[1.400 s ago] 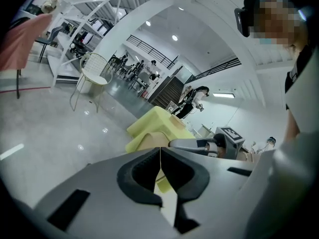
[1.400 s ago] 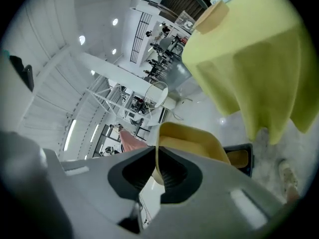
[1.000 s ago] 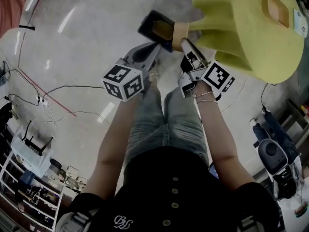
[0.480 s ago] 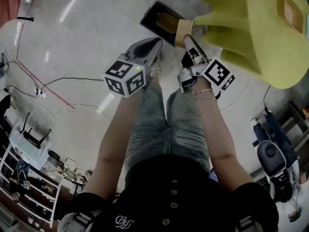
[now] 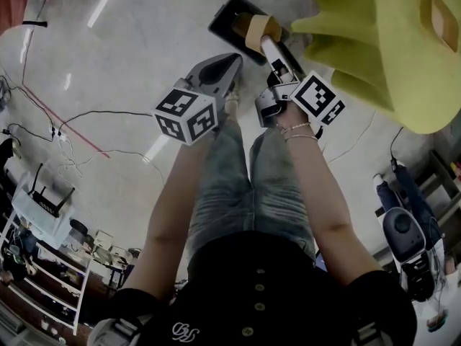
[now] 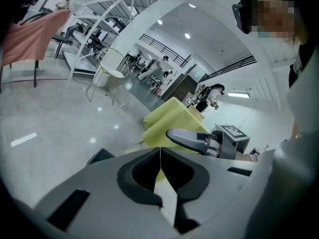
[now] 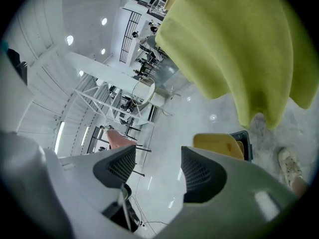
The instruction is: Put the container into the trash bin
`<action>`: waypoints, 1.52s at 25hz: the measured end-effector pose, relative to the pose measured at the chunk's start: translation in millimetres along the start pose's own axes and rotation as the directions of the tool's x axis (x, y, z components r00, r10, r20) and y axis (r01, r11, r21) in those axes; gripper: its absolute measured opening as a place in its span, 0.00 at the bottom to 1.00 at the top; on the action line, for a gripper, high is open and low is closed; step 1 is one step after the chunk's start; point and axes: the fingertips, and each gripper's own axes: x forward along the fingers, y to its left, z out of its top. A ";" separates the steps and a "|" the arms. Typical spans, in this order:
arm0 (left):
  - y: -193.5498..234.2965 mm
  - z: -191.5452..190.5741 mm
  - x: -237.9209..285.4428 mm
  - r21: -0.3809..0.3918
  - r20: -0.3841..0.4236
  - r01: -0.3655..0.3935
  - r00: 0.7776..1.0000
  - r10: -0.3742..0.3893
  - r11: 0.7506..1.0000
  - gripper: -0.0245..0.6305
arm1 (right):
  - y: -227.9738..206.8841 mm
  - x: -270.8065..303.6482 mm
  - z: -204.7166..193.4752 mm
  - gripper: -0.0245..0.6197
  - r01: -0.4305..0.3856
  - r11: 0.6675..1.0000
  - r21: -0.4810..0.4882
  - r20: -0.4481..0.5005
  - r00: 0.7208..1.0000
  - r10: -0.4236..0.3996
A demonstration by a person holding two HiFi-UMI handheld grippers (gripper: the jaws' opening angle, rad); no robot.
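Note:
The dark trash bin stands on the floor in front of the person's feet. A tan-yellow container lies in its mouth, just past my right gripper. In the right gripper view the right gripper has its jaws opening, with only floor between them, and the container sits beyond the right jaw against the bin. My left gripper hovers left of the bin. In its own view the left gripper is shut and empty, and the bin's corner shows past the left jaw.
A table draped in a yellow-green cloth overhangs the bin on the right. The person's legs and a shoe are close below the grippers. Cables trail over the shiny floor at left, and a shelf unit stands at lower left.
The right gripper sank towards the bin with the container. Its jaws have parted, and the container now lies in the bin's mouth. The left gripper dropped slightly.

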 end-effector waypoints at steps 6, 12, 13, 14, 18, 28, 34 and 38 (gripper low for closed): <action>-0.5 5.4 -0.3 0.004 0.010 0.002 1.000 -0.002 1.000 0.06 | 3.7 -7.0 2.9 0.46 -0.009 1.000 -0.024 -0.003 1.000 0.009; -9.9 11.2 -0.8 0.022 0.008 0.018 1.000 -0.018 1.000 0.06 | 7.1 -19.9 9.5 0.46 -0.023 0.999 -0.026 0.018 1.000 0.024; -12.6 12.0 0.3 0.026 0.007 0.022 1.000 -0.022 0.999 0.06 | 7.8 -22.6 11.6 0.46 -0.027 0.999 -0.030 0.022 0.999 0.027; -15.1 13.0 1.2 0.030 0.006 0.026 1.000 -0.026 0.999 0.06 | 8.7 -25.1 13.5 0.46 -0.029 0.999 -0.033 0.026 0.999 0.030; -28.9 21.4 6.0 0.044 0.007 0.045 0.999 -0.046 0.998 0.06 | 15.7 -35.5 25.1 0.46 -0.043 0.997 -0.071 0.041 0.998 0.046; -92.4 73.1 1.4 0.138 0.047 0.106 0.992 -0.113 0.985 0.06 | 72.4 -75.0 61.3 0.23 -0.126 0.946 -0.299 0.036 0.989 0.143; -130.9 99.3 -7.6 0.175 0.074 0.150 0.984 -0.165 0.973 0.06 | 104.7 -103.3 82.6 0.12 -0.143 0.915 -0.378 0.064 0.982 0.180; -157.8 106.5 -10.0 0.229 0.050 0.191 0.977 -0.207 0.954 0.06 | 124.3 -118.8 97.7 0.07 -0.153 0.892 -0.425 0.086 0.974 0.208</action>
